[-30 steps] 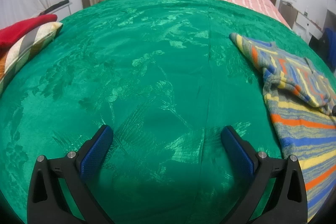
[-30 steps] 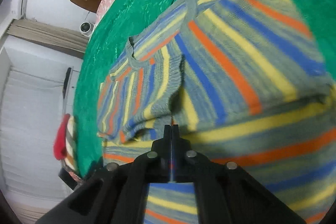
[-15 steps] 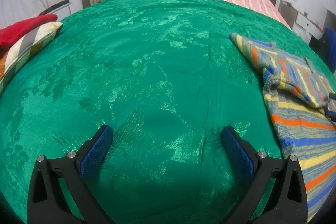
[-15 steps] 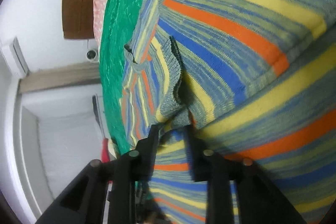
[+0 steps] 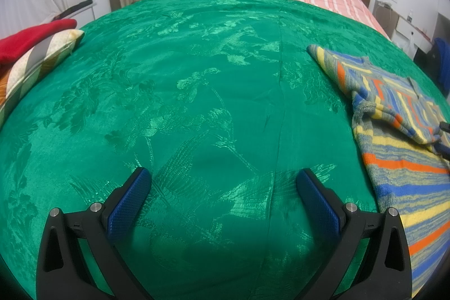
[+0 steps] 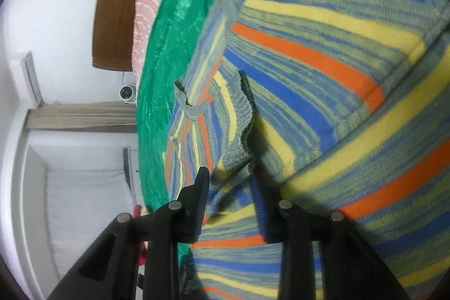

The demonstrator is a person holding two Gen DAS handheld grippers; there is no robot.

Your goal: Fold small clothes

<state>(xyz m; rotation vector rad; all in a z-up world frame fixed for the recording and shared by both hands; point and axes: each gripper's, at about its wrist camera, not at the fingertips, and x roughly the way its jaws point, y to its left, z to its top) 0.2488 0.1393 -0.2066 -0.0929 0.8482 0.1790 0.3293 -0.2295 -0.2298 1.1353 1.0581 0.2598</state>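
Left wrist view: left gripper point(image 5: 223, 179), jaws spread wide, over bare green bedspread point(image 5: 197, 92); striped sweater point(image 5: 399, 137) lies at the bed's right edge. Right gripper point(image 6: 230, 179), jaws having just opened, straddles the folded sleeve cuff point(image 6: 239, 131) without pinching it.

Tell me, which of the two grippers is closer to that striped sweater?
Right. The right gripper is at the striped sweater, its jaws apart around a folded sleeve cuff. The left gripper hovers open above bare green bedspread, the sweater off to its right.
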